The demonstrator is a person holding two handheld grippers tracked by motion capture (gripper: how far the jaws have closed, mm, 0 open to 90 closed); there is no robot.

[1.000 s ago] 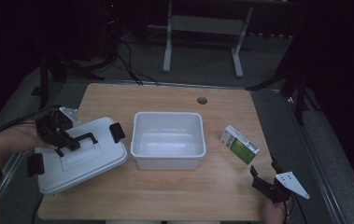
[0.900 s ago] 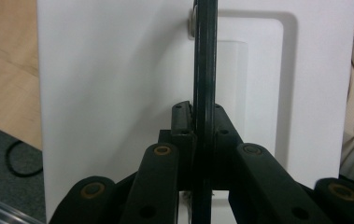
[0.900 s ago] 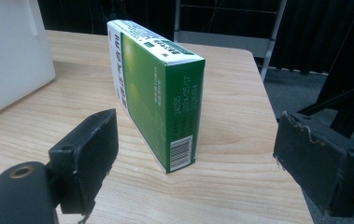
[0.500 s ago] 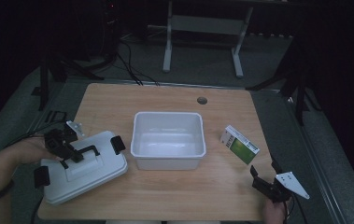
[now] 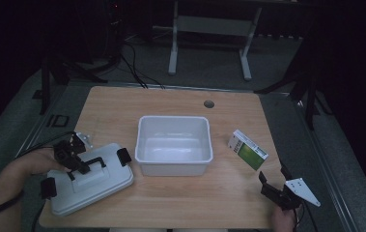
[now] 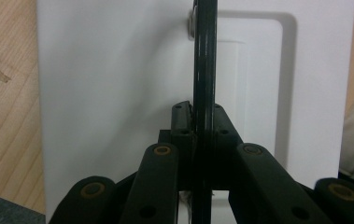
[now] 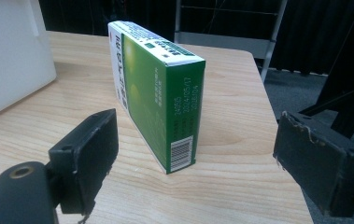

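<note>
Item one, the white open container (image 5: 174, 145), is taken as the landmark and is set at the middle of the wooden surface (image 5: 171, 104), its cavity bare and exposed, presumably so that it can be loaded from above. Item two, the white lid (image 5: 91, 178), is laid flat on the surface just left of the container, near the front left corner, black clips at its ends; it is judged to have been parked there to keep the container's mouth free. Its black handle (image 6: 204, 70) is gripped by the left gripper (image 5: 74, 162), whose fingers (image 6: 180, 122) are closed tight on the bar, one on each side, so that the lid can be steered by the handle alone. Item three, the green and white carton (image 7: 158, 91), is stood on a long edge right of the container, apart from its wall, barcode end turned to the right gripper (image 5: 278, 189). That gripper is held low near the front right corner, fingers (image 7: 86, 156) spread wide and empty, the carton lying ahead between them, as if lined up for a grasp.
</note>
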